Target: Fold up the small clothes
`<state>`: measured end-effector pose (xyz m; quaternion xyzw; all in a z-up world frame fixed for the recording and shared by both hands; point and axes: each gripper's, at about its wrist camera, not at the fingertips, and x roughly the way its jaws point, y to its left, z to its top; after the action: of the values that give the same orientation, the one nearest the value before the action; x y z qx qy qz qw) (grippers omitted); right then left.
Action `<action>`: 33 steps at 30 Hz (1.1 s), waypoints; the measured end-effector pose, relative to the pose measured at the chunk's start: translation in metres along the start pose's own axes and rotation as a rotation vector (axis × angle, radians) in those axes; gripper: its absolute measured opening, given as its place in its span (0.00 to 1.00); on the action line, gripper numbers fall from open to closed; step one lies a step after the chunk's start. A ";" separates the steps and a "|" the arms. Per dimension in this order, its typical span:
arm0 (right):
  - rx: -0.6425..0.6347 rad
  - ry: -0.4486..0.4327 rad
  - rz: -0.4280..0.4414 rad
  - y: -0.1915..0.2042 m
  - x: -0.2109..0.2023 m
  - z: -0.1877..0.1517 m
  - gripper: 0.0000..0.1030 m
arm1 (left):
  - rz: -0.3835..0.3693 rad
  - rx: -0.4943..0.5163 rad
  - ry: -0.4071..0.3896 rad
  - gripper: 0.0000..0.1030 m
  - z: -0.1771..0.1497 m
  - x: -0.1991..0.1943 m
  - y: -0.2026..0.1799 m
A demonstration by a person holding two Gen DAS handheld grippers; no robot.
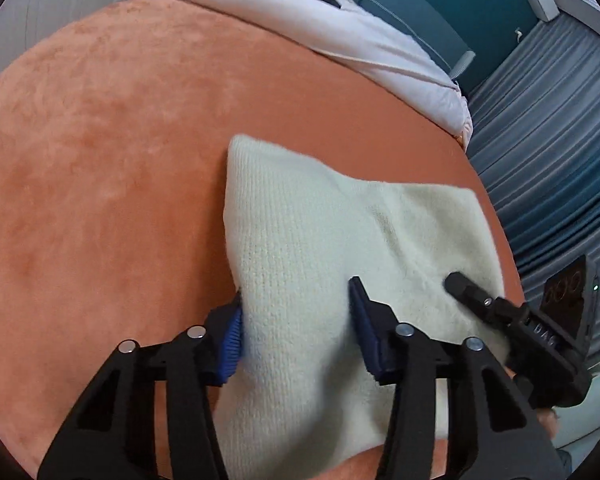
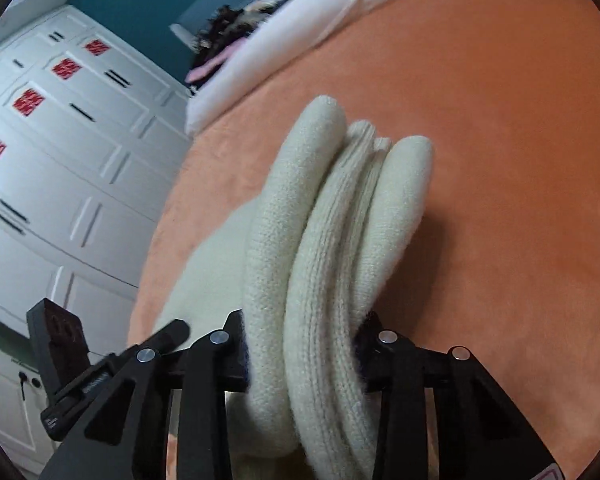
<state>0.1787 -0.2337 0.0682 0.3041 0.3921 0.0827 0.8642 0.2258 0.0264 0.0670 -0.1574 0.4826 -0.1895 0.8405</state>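
Cream knit garment (image 1: 324, 240) sits bunched between my fingers on the orange blanket (image 1: 100, 160), a thick, soft wool piece already doubled into fat rolls. In the right wrist view those rolls (image 2: 320, 240) run straight out ahead from between the right gripper (image 2: 304, 344) fingers, which are clamped on the whole stack, pads buried in the knit. The left gripper (image 1: 296, 320) straddles one edge of the same garment: the blue pads (image 1: 230, 332) press in from both sides, so I'd call that a clamp on the fabric too, with the jaws held fairly wide by the bulk. I judge this thing light, springy and floppy, not slippery. It'll sag wherever it isn't supported and the layers will want to puff open. Best hold is deep across the full stack near a folded edge, not a single loose layer. Beyond the fingertips lies bare blanket, then a white duvet (image 1: 340, 32), with a white wardrobe (image 2: 60, 140) off to the side.
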 end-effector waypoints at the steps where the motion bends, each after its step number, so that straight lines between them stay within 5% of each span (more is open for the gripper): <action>1: -0.022 -0.023 0.016 0.005 -0.005 0.006 0.32 | 0.015 0.022 -0.020 0.42 0.003 -0.009 -0.006; 4: 0.013 0.021 -0.005 -0.019 0.013 0.010 0.37 | 0.082 0.080 -0.019 0.43 0.007 -0.009 -0.018; 7: 0.147 0.155 -0.229 -0.067 0.038 -0.005 0.44 | 0.174 0.149 0.000 0.41 0.001 0.009 -0.024; 11: 0.156 0.024 -0.134 -0.064 -0.013 -0.022 0.47 | 0.196 0.183 0.001 0.46 -0.008 0.004 -0.023; 17: 0.053 0.040 -0.114 -0.035 -0.050 -0.051 0.57 | 0.199 0.188 0.031 0.47 -0.018 0.003 -0.028; 23: 0.049 0.091 -0.182 -0.033 -0.041 -0.070 0.57 | 0.218 0.175 0.048 0.50 -0.031 -0.003 -0.027; 29: 0.047 0.094 -0.211 -0.019 -0.029 -0.061 0.58 | 0.210 0.171 0.074 0.68 -0.057 -0.015 -0.012; 33: 0.029 0.107 -0.233 -0.006 -0.029 -0.062 0.57 | 0.229 0.208 0.090 0.69 -0.082 -0.011 -0.001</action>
<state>0.1138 -0.2209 0.0514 0.2642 0.4716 -0.0077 0.8413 0.1485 0.0238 0.0363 -0.0049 0.5124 -0.1484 0.8458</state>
